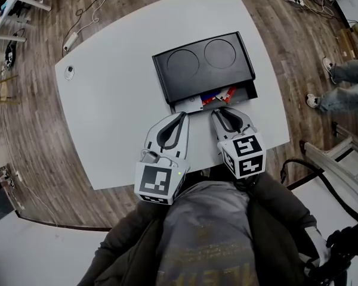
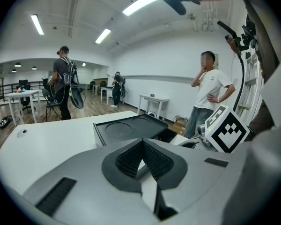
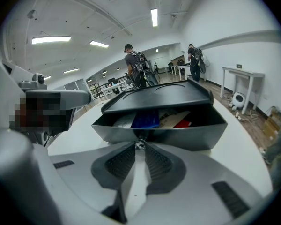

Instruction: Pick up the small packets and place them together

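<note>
Person's grey top (image 1: 203,231) filled the bottom edge. Left gripper (image 1: 183,115) hung just short of the drawer (image 1: 246,92), fingers closed tip to tip, empty. Right gripper (image 1: 217,111) had its fingers pinched on the drawer's small metal knob (image 3: 139,144), with a narrow gap between the pads. Packets (image 1: 218,95) (white, blue, red) lay in the open drawer under the black box (image 1: 197,58).

Step looked like drawer opening. Pull straight along the slide, keep the pinch square, brace the box with the left if it skids, and open fully before reaching in.

White table (image 1: 107,118) carried only the box. Wood floor (image 1: 30,136), cables, bystander's legs (image 1: 345,85) at right.
</note>
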Action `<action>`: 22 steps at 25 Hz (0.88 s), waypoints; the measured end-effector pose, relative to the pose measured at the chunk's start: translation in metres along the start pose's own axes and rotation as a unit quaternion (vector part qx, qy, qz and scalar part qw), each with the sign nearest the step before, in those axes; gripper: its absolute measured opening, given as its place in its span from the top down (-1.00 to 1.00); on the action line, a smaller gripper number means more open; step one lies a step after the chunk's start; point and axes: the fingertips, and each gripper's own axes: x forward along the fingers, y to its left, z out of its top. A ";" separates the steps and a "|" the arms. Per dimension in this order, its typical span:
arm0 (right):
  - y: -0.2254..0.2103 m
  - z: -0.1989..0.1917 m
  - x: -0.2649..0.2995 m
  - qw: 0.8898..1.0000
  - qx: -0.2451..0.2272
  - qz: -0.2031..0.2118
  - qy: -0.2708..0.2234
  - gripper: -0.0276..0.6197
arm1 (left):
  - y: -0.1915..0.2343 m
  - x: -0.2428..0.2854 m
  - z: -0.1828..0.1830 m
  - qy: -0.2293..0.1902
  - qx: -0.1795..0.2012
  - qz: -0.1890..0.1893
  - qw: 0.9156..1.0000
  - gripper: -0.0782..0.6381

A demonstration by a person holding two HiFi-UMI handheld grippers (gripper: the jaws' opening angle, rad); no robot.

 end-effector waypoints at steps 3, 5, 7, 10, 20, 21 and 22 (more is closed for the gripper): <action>0.000 0.000 -0.001 1.000 0.001 -0.002 0.000 0.69 | 0.000 0.000 0.000 0.001 0.000 -0.002 1.000 0.78; 0.000 0.000 -0.002 1.000 0.001 -0.002 0.000 0.69 | 0.000 0.000 0.001 0.002 0.000 -0.003 1.000 0.78; 0.000 0.000 -0.003 1.000 0.001 -0.002 0.000 0.69 | -0.001 0.000 0.001 0.005 -0.002 -0.005 1.000 0.78; 0.001 -0.001 -0.003 1.000 0.002 -0.003 0.000 0.69 | -0.001 -0.001 0.000 0.004 0.001 -0.007 1.000 0.78; 0.003 -0.007 -0.007 1.000 0.002 -0.006 -0.002 0.69 | -0.002 -0.002 -0.003 0.004 0.004 -0.014 1.000 0.78; 0.003 -0.008 -0.008 1.000 0.001 -0.006 -0.002 0.69 | -0.002 -0.002 -0.003 0.004 0.004 -0.014 1.000 0.78; 0.003 -0.008 -0.008 1.000 0.002 -0.006 -0.002 0.69 | -0.003 -0.002 -0.002 0.003 0.004 -0.015 1.000 0.78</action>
